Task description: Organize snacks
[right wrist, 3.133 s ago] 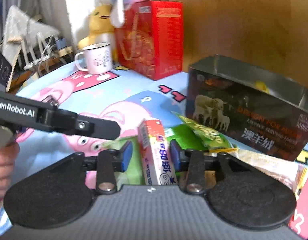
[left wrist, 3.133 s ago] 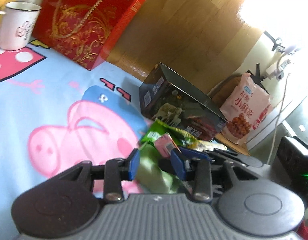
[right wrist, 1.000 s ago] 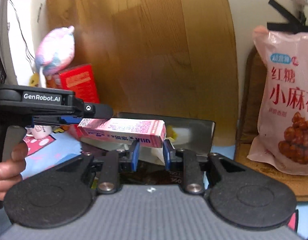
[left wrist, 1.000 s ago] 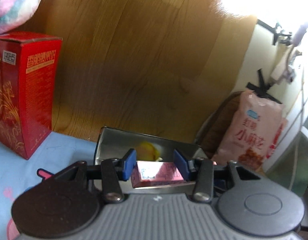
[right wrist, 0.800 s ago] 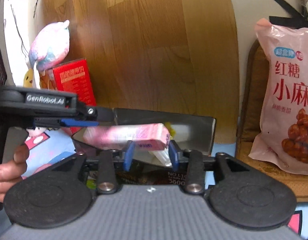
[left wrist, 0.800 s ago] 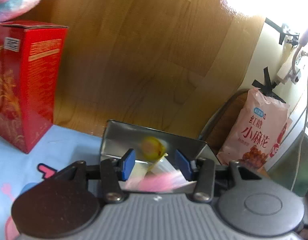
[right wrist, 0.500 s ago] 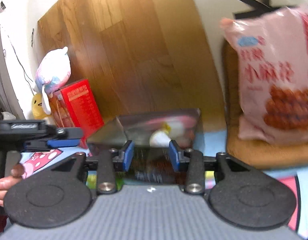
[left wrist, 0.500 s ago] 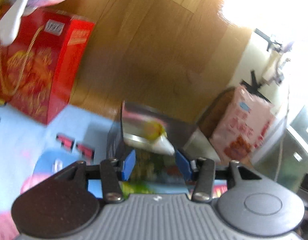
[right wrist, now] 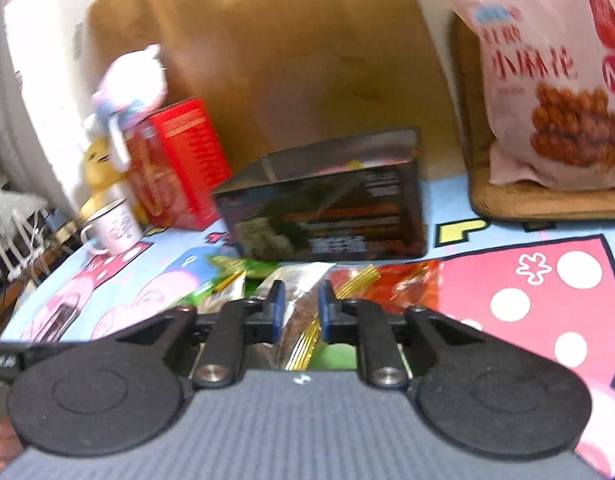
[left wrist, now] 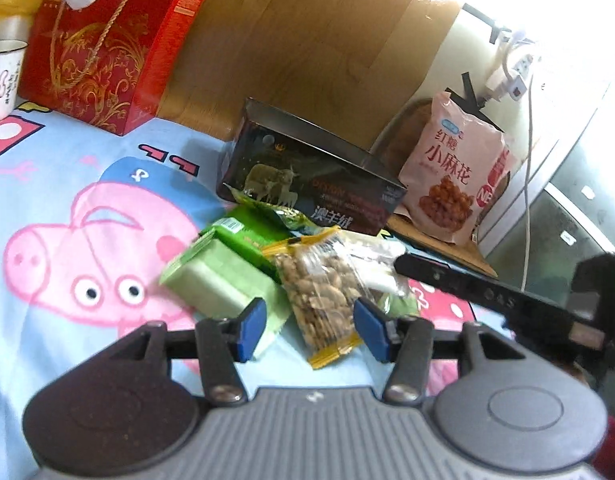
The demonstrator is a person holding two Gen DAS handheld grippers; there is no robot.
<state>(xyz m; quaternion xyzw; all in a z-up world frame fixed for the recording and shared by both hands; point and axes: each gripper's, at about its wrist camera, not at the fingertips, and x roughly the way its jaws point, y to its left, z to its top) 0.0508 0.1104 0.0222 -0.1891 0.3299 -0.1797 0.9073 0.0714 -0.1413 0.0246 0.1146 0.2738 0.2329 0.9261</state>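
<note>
Mid-sort: left gripper (left wrist: 309, 332) spread wide over nut bag (left wrist: 321, 296), empty. Right gripper (right wrist: 298, 312) half-closed, grasp unclear. Next: pinch bag, lift toward box (left wrist: 307, 184) at 12.

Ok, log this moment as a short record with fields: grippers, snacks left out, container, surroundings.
left gripper: open, above the nut packet, not touching
right gripper: jaws narrowly apart around a clear packet with gold twist tie; grip unclear
snacks left out: green packs, nut packet, orange wrapper
container: dark open box, behind the pile
surroundings: red gift box, mug, pink snack bag
</note>
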